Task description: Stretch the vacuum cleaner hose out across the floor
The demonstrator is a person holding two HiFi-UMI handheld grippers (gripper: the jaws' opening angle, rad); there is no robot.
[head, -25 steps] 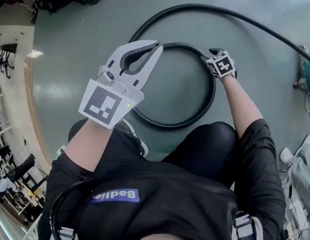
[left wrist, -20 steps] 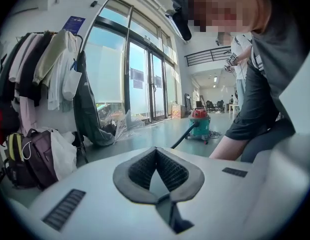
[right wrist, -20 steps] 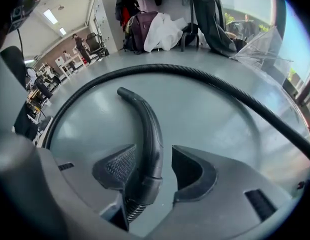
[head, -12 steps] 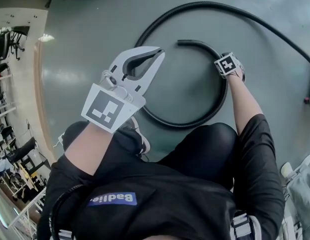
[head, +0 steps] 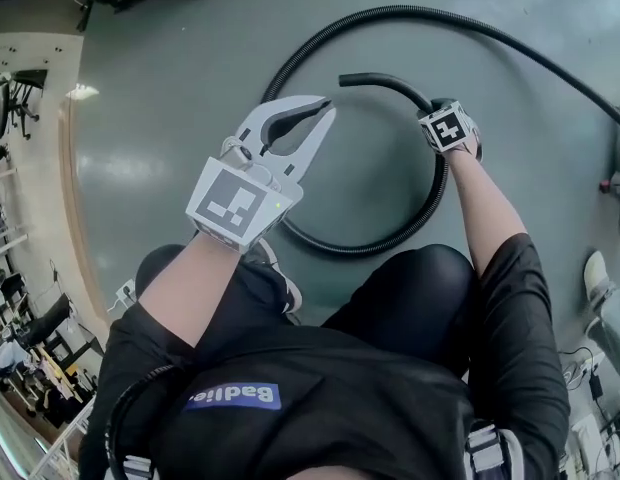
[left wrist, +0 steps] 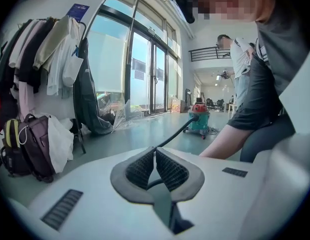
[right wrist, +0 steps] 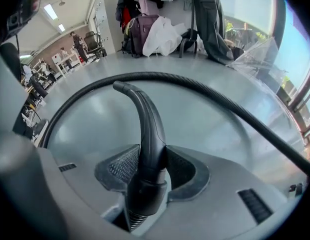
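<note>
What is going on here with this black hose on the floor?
A crouching person holds a gripper in each hand. The right gripper has just been closing its jaws on the curved handle end of the vacuum hose, and the pads now press on it. The left gripper is shut and empty, held above the floor. The hose lies in a loop, not yet stretched out, and runs to the green vacuum cleaner.
</note>
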